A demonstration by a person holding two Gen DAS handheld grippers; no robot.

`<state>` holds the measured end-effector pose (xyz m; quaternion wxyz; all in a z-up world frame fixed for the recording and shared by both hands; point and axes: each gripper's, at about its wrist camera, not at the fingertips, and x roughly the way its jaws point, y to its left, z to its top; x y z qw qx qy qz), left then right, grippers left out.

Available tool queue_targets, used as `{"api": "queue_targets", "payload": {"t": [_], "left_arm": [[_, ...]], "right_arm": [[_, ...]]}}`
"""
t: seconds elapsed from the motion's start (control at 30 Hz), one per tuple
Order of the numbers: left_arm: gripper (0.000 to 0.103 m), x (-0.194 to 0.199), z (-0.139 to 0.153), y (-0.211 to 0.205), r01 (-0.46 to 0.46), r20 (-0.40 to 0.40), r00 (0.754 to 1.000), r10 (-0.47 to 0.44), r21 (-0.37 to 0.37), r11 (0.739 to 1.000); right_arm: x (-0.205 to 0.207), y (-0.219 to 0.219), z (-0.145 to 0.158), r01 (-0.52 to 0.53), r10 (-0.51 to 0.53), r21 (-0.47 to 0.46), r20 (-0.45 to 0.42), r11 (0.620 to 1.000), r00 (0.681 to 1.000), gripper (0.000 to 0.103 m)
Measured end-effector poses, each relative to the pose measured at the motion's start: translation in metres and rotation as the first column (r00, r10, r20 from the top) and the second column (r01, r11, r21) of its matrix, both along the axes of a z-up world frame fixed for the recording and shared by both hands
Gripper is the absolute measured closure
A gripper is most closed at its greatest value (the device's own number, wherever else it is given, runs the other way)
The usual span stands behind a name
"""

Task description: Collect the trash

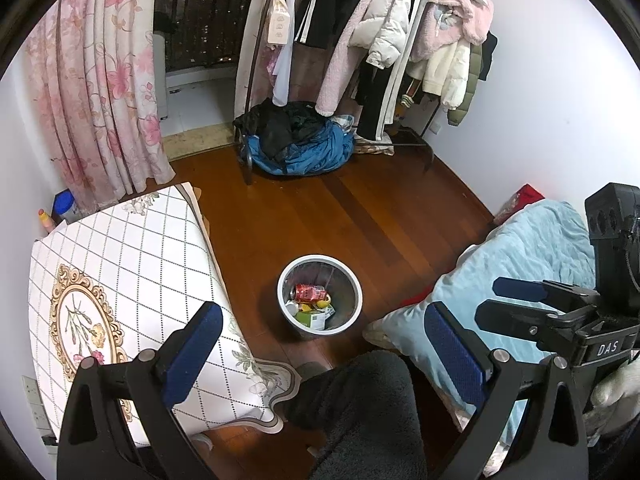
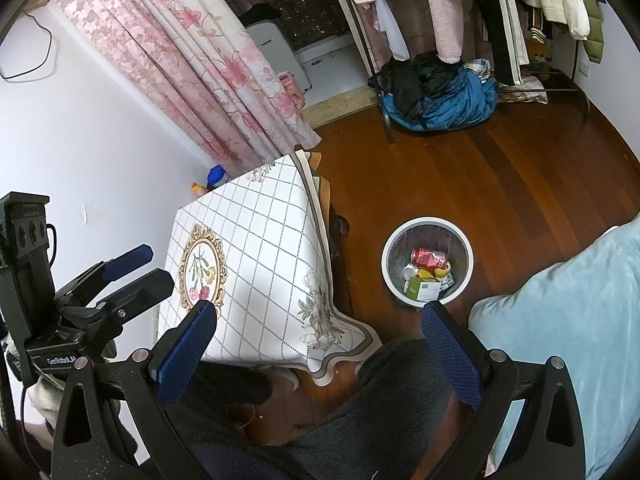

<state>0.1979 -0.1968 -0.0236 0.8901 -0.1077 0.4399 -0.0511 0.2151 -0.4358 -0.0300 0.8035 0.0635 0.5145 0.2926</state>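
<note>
A round white-rimmed waste bin stands on the wooden floor between the table and the bed. Inside lie a red can, a green-and-white carton and other small scraps. My left gripper hovers high above the floor, open, with nothing between its blue pads. My right gripper is likewise open and empty, held beside the left one. Each shows in the other's view: the right gripper at the right edge, the left gripper at the left edge.
A table with a white checked floral cloth stands left of the bin; a bed with a light blue blanket lies to the right. A person's dark fleece-clad leg is below. A clothes rack with a blue jacket heap stands behind.
</note>
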Motion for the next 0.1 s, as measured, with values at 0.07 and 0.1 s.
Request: {"api": "queue_targets", "payload": {"t": [0.07, 0.1], "left_arm": [[0.0, -0.0006, 0.0017, -0.0007, 0.002, 0.0, 1.0, -0.002, -0.002, 1.0], [0.0, -0.0003, 0.0018, -0.0012, 0.004, -0.002, 1.0, -0.004, -0.004, 1.0]], "right_arm": [[-0.0013, 0.0027, -0.0007, -0.003, 0.003, -0.001, -0.002, 1.0, 1.0, 0.0], [-0.0019, 0.0047, -0.0004, -0.003, 0.003, -0.003, -0.003, 1.0, 1.0, 0.0]]}}
